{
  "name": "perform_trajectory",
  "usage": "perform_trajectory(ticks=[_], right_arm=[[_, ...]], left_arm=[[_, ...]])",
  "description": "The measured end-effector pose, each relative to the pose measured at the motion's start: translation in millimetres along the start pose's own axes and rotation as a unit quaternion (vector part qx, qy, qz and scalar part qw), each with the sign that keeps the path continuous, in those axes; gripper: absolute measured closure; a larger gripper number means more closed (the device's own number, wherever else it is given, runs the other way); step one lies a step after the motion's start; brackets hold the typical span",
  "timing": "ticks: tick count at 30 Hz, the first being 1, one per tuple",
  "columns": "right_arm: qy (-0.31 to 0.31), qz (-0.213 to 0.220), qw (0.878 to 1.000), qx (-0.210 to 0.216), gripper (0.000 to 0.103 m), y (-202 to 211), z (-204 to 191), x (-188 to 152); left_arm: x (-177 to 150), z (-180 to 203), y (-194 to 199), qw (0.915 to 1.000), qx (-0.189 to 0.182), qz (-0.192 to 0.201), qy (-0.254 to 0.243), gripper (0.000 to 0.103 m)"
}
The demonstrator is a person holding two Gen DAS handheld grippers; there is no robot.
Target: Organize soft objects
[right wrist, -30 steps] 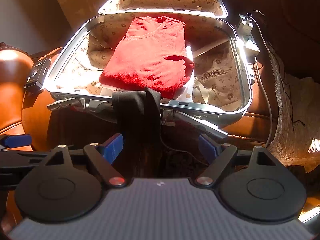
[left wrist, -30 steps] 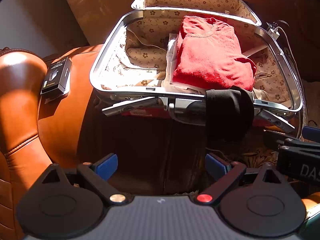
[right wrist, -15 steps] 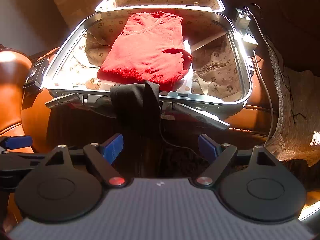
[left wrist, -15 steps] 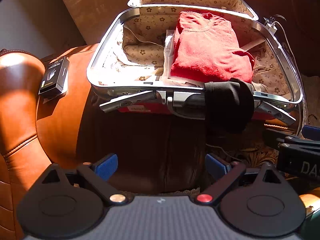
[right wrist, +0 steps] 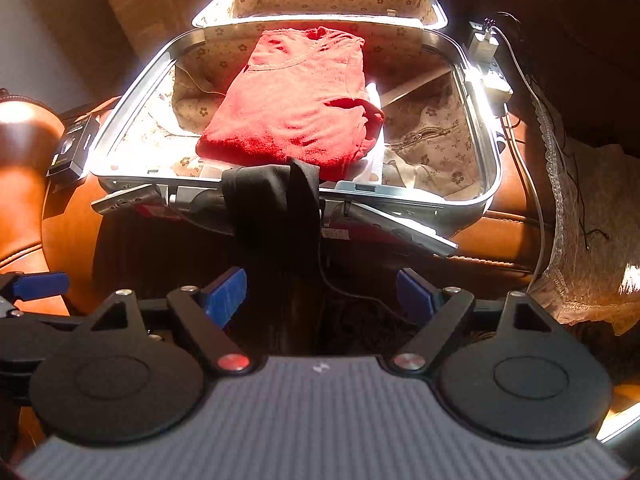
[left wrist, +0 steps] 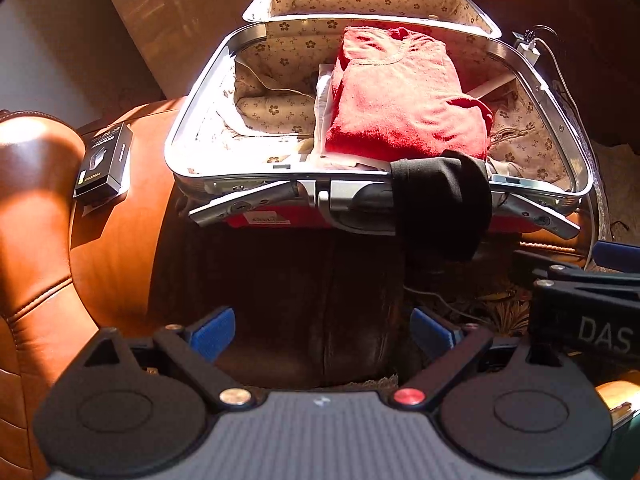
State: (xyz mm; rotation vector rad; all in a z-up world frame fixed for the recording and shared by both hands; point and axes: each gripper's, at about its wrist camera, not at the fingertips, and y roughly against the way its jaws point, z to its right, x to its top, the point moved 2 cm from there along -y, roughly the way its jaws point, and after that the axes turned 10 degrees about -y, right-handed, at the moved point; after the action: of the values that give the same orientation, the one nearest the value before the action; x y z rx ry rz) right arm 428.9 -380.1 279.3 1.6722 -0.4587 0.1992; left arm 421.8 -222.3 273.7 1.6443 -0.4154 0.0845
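- Brown leather sofa (left wrist: 120,216) under hard sunlight, dark patterned rug (right wrist: 580,264) off to the right.
- Open suitcase (left wrist: 208,92) on the seat, floral lining, lid tipped back.
- Small black box (left wrist: 103,160) on the leather just left of the case.
- White power strip (right wrist: 490,60) with cables beside the case's right rim.
- Folded red sweater (left wrist: 404,100) inside the case, atop pale folded cloth.
- Black garment (right wrist: 276,208) draped over the front rim, hanging down outside.
- Left gripper (left wrist: 322,334) spread wide, holding nothing, low before the case, garment ahead and to its right.
- Right gripper (right wrist: 322,292) likewise spread and empty, garment hanging straight ahead, nearer its left finger, apart from it.
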Motion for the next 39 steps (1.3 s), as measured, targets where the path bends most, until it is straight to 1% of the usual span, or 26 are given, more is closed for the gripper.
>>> perform_trajectory(ticks=[17,39], right_arm=[[-0.006,0.005,1.0,0.002,0.013,3.8,-0.2,-6.7],[-0.008,-0.005,1.0,0.003,0.013,-6.4,-1.3,-6.7]], left_arm=[[-7.7,-1.1,4.4,0.9999,-0.001,0.009,0.005,0.005],[-6.3,1.5,-1.9,0.9999,0.003,0.01,0.0,0.005]])
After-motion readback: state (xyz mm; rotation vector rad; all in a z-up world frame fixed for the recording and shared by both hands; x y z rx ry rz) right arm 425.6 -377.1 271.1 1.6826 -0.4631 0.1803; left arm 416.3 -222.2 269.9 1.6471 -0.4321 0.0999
